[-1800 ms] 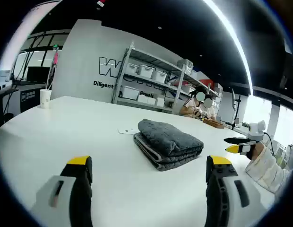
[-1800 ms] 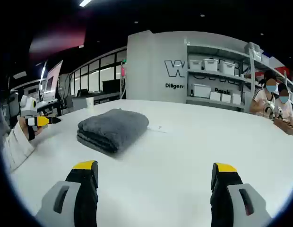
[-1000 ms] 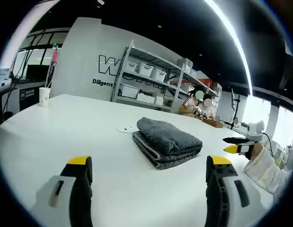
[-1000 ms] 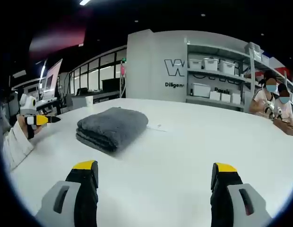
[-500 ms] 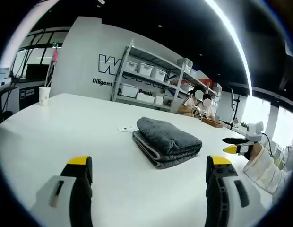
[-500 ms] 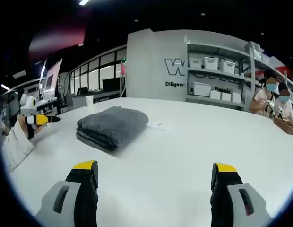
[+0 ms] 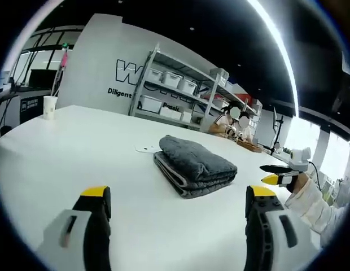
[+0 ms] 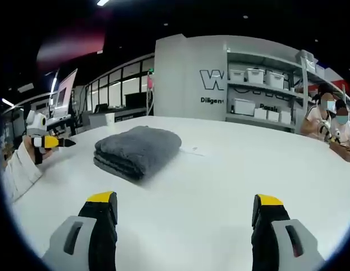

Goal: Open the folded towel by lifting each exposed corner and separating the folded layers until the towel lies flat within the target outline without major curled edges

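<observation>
I see one towel (image 7: 193, 161), grey and folded into a thick stack, lying on the white worktop (image 7: 62, 147) out ahead of both grippers. In the right gripper view the towel (image 8: 138, 149) sits left of centre, well beyond the jaws. Just past its far edge lies one small white card (image 7: 144, 148); I cannot read it.

My left gripper (image 7: 174, 212) has its two yellow-tipped jaws spread wide with nothing between them. My right gripper (image 8: 185, 217) is likewise wide apart and holds nothing. In the left gripper view the right gripper (image 7: 272, 174) comes in at the right, held above a white sleeve (image 7: 310, 206); in the right gripper view the left gripper (image 8: 51, 141) comes in at the left.

One paper cup (image 7: 49, 106) stands at the far left of the worktop. On the grey wall (image 8: 180, 79) behind I read "Diligent" below large letters beginning with "W". One shelf rack (image 7: 175, 90) carries white bins; I count three on its top shelf. Two people (image 7: 234, 121) sit at the far side.
</observation>
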### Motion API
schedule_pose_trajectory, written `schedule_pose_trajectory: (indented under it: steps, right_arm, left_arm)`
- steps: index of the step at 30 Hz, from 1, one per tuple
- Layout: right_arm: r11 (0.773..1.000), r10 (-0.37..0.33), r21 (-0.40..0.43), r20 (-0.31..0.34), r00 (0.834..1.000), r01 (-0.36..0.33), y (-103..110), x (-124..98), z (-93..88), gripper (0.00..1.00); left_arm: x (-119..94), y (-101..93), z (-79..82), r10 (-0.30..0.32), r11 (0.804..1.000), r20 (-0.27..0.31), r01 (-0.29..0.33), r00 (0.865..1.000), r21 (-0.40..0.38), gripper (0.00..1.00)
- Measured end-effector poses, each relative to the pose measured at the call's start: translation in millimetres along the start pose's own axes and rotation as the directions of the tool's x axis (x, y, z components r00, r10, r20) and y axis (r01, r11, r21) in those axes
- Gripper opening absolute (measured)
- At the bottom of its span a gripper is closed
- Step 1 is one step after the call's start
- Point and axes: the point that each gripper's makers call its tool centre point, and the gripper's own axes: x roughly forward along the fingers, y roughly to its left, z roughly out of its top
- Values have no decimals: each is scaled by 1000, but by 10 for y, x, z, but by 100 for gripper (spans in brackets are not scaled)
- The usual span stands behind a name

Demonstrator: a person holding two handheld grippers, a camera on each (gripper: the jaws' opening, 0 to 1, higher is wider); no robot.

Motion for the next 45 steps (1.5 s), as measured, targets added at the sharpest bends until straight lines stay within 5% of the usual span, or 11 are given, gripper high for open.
schedule_pose_trajectory:
  steps: [45]
  right_arm:
    - [998, -22, -49, 42, 999, 24, 77, 3, 111, 96]
  left_arm:
    - [25, -102, -124, -36, 999, -76, 39, 996, 34, 96]
